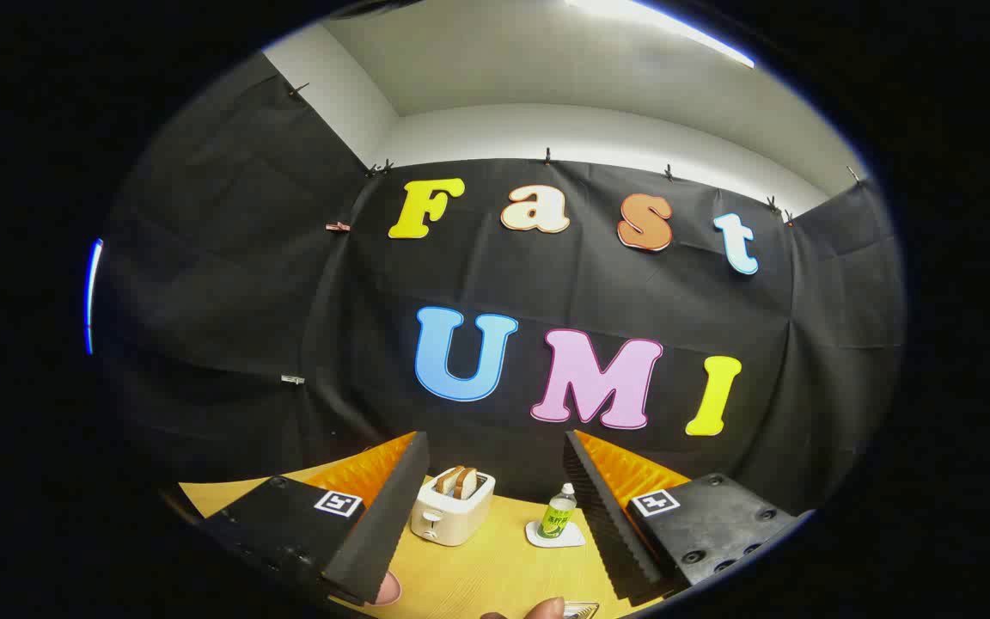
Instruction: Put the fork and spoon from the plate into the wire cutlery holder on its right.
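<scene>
The gripper (pixel 495 507) is hovering high over a wooden table (pixel 495 572) with its fingers standing spread wide and nothing between them. Beyond and between the fingers a white toaster (pixel 452 509) is sitting with two slices of bread (pixel 458 481) poking out of its slots, and just to its right a small bottle (pixel 558 512) is standing upright on a white coaster (pixel 555 535). Nearest the camera a fingertip (pixel 546 609) is showing beside a bit of the wire cutlery holder (pixel 579 610), and a pink rim, perhaps the plate (pixel 388 589), is peeking out by the left finger; the fork and spoon cannot be made out

Toaster (pixel 452 509) left of bottle (pixel 558 512) (on coaster (pixel 554 536))
</scene>
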